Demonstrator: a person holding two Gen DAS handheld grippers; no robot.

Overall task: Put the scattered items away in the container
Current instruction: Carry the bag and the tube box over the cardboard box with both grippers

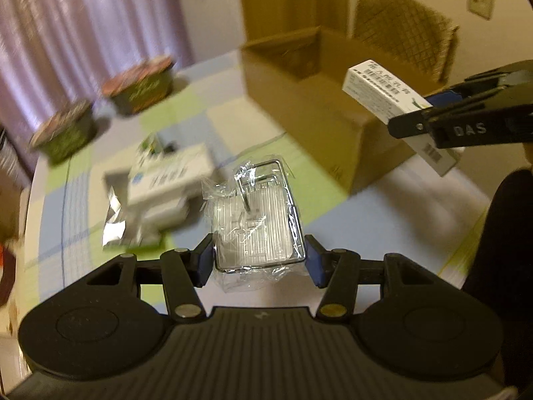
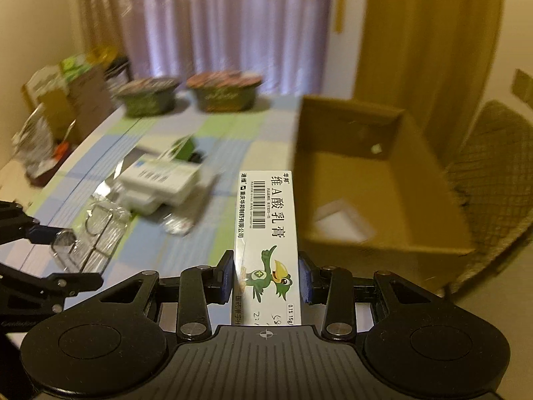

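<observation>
— What can't you make out?

— The background is smeared. Ahead of the left gripper (image 1: 259, 256) lies a pile of white boxes (image 1: 170, 180) whose print is unreadable, with a silvery foil packet (image 1: 115, 221) beside it. Two dark bowls (image 1: 140, 86) stand beyond, lids blurred. The person shows only as a dark sleeve (image 1: 499, 250) cut off at the right edge.

— How are the tongs held?

— The left gripper is raised above the checked tablecloth (image 1: 383, 206), its blue pads clamped on a clear plastic-wrapped item with a wire frame (image 1: 256, 213). The right gripper (image 2: 266, 278) is level with it, to its right, and squeezes the lower part of a white carton (image 2: 266, 230) that juts forward past its fingertips.

— Where is the container?

— The open cardboard box (image 2: 416, 153) sits just ahead and right of the right gripper, the carton's tip near its left wall. Something white lies inside on the bottom.

— Any writing?

— The carton reads 维A酸乳膏, with a barcode, a green cartoon bird and "0.1% 15g". Seen from the left wrist, the right gripper's finger bears "DAS".
</observation>
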